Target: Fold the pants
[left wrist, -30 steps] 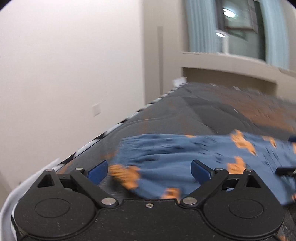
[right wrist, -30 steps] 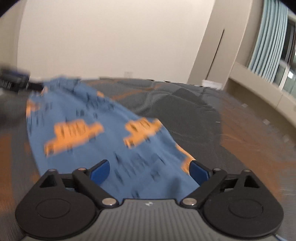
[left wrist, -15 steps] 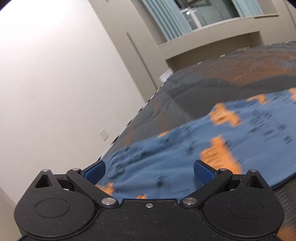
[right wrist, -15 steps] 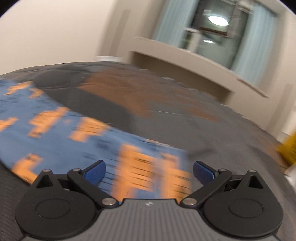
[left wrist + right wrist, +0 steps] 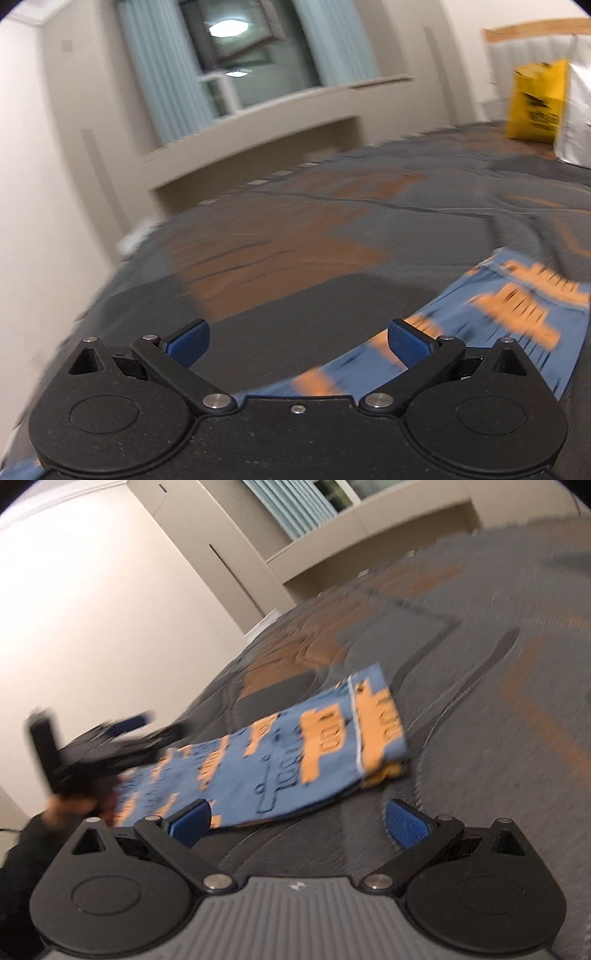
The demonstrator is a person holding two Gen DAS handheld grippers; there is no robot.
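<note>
The blue pants with orange shapes [image 5: 295, 753] lie folded in a flat stack on the grey and orange bedspread [image 5: 480, 701]. In the left wrist view the pants [image 5: 498, 325] lie to the lower right, running under the gripper body. My left gripper [image 5: 297, 341] is open and empty above the bedspread; it also shows in the right wrist view [image 5: 103, 746], blurred, at the pants' left end. My right gripper [image 5: 297, 821] is open and empty, just in front of the pants' near edge.
A yellow bag [image 5: 535, 103] and a white bag [image 5: 576, 103] stand at the far right of the bed. A window with curtains [image 5: 236, 62] and a ledge lie beyond the bed. A pale wall [image 5: 92, 627] runs along the left.
Both grippers have swung away from the pants, which were spread under them and now lie as a compact stack. The left view has turned towards the window and bags.
</note>
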